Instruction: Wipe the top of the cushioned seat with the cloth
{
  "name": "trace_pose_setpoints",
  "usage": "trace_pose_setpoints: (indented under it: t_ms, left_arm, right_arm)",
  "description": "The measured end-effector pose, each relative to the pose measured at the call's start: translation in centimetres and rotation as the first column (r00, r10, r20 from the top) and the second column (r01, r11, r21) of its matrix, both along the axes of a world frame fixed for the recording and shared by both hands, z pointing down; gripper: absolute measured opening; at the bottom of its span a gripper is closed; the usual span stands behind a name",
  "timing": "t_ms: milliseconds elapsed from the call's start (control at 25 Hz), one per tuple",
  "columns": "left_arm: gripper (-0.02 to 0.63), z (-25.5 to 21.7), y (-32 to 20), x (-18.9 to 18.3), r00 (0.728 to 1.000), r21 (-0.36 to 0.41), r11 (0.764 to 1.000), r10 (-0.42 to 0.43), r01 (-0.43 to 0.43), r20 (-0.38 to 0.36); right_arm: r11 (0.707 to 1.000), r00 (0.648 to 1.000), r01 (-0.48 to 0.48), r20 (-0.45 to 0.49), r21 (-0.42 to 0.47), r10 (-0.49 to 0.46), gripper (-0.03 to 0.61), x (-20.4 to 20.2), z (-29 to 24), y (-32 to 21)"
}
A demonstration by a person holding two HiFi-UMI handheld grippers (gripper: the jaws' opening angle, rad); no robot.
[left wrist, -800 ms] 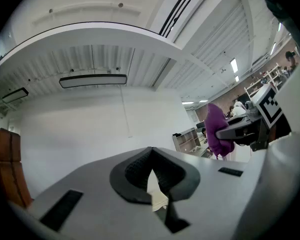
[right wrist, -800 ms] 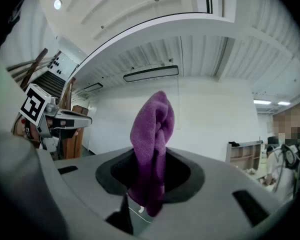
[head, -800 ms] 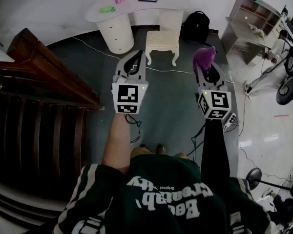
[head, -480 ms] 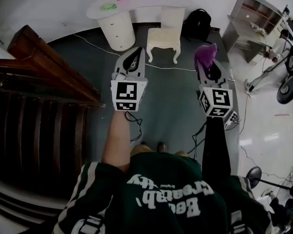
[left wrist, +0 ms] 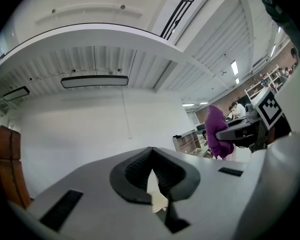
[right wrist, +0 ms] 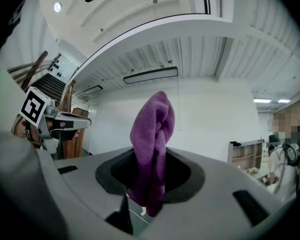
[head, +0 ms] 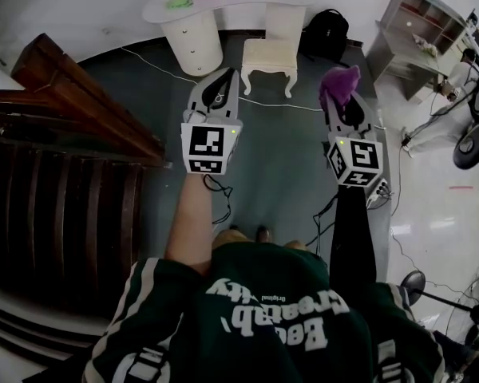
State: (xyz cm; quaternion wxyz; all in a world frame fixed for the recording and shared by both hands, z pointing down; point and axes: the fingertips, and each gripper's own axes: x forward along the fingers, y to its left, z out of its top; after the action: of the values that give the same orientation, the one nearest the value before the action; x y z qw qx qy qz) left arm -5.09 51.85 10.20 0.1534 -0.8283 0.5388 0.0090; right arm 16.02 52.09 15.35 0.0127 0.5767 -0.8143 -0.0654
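Hovering above grey floor [head: 281, 162]: left gripper [head: 223, 78], jaws pressed together on nothing; cushioned seat [head: 269, 54] ahead at the floor's far edge, beside white desk [head: 223, 8]; right gripper [head: 340, 102] clenched on bunched purple cloth [head: 341, 78].

Purple cloth [head: 340, 81]; cream cushioned seat [head: 270, 53]; dark grey-green floor [head: 281, 174].

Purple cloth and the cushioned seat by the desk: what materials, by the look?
Cloth: purple, with a fuzzy nap and soft, limp folds; it looks like microfibre or terry. Cushioned seat: cream, matte, padded top; likely fabric or faux leather, but too small in the head view to tell which.
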Motion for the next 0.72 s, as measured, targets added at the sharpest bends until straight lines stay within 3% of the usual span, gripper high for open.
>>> trace_pose_setpoints:
  t_ms: [440, 720]
  left_arm:
    - [0.014, 0.3, -1.7, 0.2, 1.000, -0.004, 1.000, 0.009, -0.009, 0.016]
    - [0.014, 1.5, -6.8, -0.4, 0.999, -0.017, 1.000, 0.020, -0.019, 0.030]
  right_arm:
    - [1.000, 1.000, 0.007, 0.008, -0.027, -0.006, 0.135, 0.7, 1.3, -1.7]
    - [0.999, 1.000, 0.002, 0.010, -0.047, -0.002, 0.135, -0.2, 2.5, -6.8]
